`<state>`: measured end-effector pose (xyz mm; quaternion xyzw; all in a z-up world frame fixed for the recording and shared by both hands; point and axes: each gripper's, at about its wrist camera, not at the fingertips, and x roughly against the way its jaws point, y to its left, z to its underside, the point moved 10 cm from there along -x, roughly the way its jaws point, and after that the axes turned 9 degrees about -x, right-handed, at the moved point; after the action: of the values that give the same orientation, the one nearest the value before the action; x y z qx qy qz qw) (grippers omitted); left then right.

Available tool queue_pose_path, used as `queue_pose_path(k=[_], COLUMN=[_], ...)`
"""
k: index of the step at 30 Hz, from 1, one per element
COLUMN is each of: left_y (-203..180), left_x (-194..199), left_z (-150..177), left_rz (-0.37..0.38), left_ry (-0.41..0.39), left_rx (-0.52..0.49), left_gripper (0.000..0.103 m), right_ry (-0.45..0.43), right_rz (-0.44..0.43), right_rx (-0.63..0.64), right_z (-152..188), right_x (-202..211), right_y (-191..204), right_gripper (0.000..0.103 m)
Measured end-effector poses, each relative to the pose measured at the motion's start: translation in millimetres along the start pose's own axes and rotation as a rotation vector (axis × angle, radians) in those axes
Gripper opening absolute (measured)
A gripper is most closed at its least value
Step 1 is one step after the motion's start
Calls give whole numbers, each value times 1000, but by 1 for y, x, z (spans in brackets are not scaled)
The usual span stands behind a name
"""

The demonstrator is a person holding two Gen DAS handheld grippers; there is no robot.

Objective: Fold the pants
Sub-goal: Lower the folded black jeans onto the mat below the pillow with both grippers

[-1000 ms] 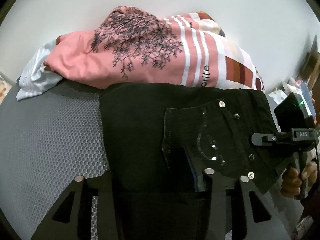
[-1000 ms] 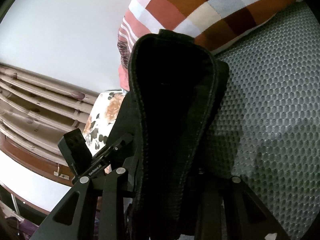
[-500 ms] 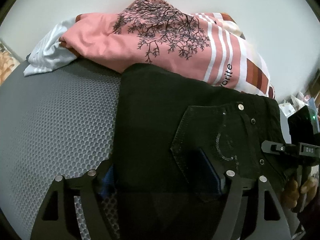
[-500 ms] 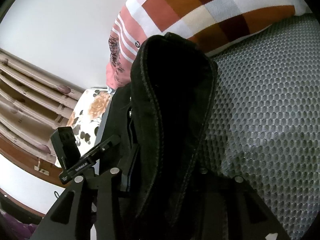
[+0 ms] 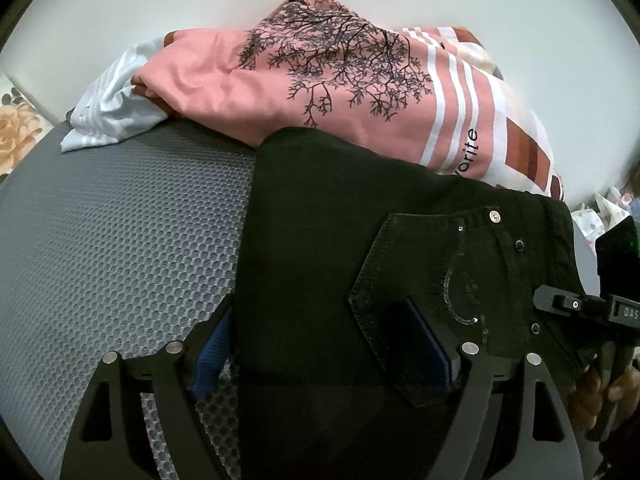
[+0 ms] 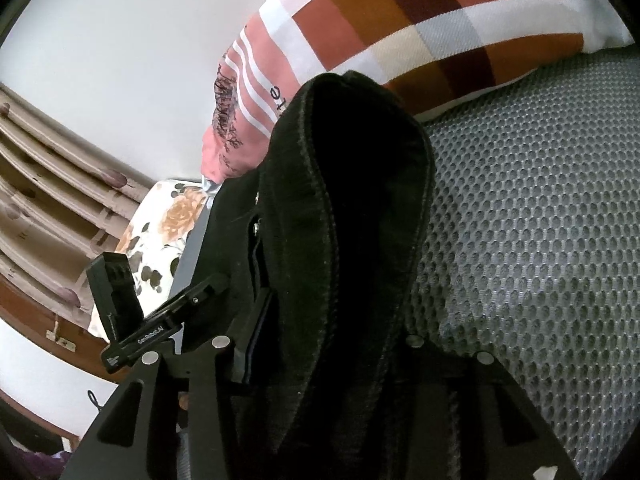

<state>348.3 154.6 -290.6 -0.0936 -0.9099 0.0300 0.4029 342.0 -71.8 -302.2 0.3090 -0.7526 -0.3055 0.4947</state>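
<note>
Black pants (image 5: 340, 240) lie folded on the grey mesh mattress (image 5: 120, 240), back pocket up. My left gripper (image 5: 320, 320) is open and its jaws are still opening. One blue pad (image 5: 212, 360) rests on the mattress beside the pants' left edge, and the other fingertip (image 5: 424, 340) lies on the pocket. In the right wrist view the waistband end of the pants (image 6: 352, 200) stands up as a hump between the fingers of my right gripper (image 6: 336, 320). Its jaws are opening; the left pad (image 6: 256, 340) shows a little apart from the cloth, and the right one is hidden.
A pink tree-print garment (image 5: 320, 80) and a checked pillow (image 6: 420, 28) lie against the wall behind the pants, with white striped cloth (image 5: 108, 108) to the left. A floral sheet (image 6: 160, 232) and curtains (image 6: 48, 200) are beyond the mattress edge. A hand (image 5: 592, 396) holds the right gripper's handle.
My left jaws spread wide and let go of the pants' edge. The right jaws widened a little around the waistband hump, and that view turned slightly.
</note>
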Motion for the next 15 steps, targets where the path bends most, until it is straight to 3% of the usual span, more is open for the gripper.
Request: queue_pose_path(k=[15], left_y=[7], left_x=[2], left_z=[0], left_rz=[-46], left_ry=[-20], left_rx=[8], left_gripper=[82], right_ry=[-54], right_rz=[77], right_rx=[61], right_z=[4], right_x=[-10], right_y=[11], right_gripper=[48])
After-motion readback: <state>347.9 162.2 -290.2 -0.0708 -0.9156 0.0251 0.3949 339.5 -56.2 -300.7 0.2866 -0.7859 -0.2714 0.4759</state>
